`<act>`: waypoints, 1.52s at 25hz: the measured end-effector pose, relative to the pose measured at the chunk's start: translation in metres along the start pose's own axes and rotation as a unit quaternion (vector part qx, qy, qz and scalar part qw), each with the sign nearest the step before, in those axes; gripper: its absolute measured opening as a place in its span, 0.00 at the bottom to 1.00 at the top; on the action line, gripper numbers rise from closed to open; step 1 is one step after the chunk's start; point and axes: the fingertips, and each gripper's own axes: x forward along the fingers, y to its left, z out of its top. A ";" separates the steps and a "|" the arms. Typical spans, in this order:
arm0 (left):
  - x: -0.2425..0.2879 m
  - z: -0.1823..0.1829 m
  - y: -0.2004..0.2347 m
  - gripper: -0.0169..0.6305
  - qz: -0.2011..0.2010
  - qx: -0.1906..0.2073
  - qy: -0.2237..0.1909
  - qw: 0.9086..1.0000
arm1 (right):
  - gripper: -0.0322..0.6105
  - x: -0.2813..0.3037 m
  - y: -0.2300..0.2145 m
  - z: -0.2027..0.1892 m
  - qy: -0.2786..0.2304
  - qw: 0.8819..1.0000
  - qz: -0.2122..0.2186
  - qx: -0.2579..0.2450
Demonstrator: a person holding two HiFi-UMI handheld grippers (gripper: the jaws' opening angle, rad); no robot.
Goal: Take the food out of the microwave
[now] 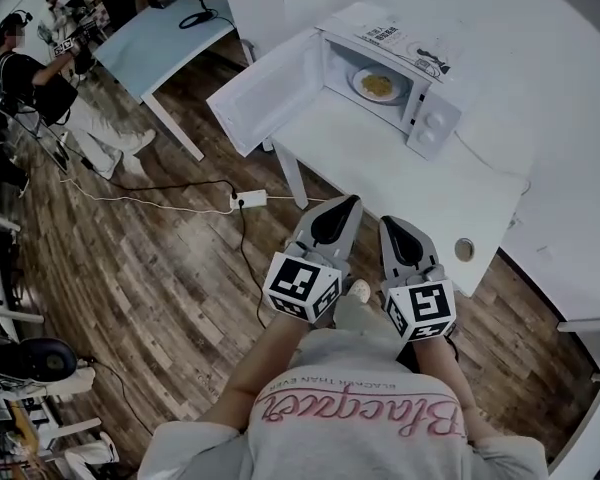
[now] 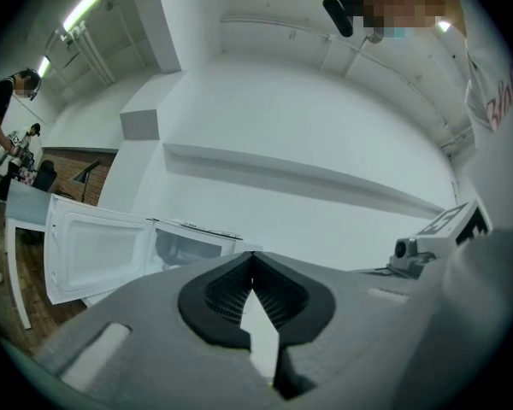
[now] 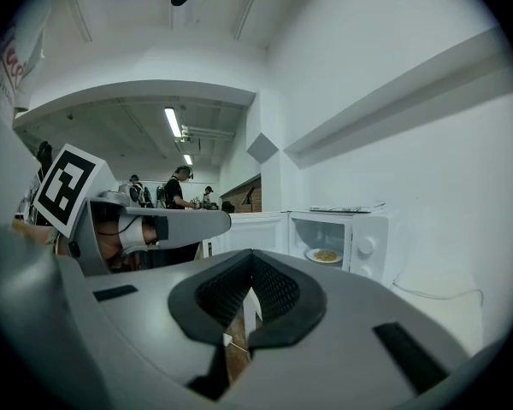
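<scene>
A white microwave (image 1: 420, 88) stands at the far end of the white table (image 1: 380, 168), its door (image 1: 265, 88) swung wide open to the left. Inside it lies a plate of yellowish food (image 1: 377, 85), which the right gripper view shows too as the plate (image 3: 325, 255). My left gripper (image 1: 348, 200) and right gripper (image 1: 389, 222) hover side by side at the table's near edge, well short of the microwave. Both point toward it, both are shut, and nothing is held. In the left gripper view the open door (image 2: 94, 259) fills the left.
Papers (image 1: 400, 38) lie on top of the microwave. A round hole (image 1: 464, 249) sits in the table near its right front corner. On the wooden floor to the left lies a power strip (image 1: 248, 199) with cables. A blue-grey table (image 1: 170, 33) and people (image 1: 30, 78) are far left.
</scene>
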 end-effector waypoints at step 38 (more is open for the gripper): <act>0.194 -0.006 0.071 0.04 -0.016 0.012 0.024 1.000 | 0.07 0.133 -0.155 0.016 0.005 0.999 -0.011 0.032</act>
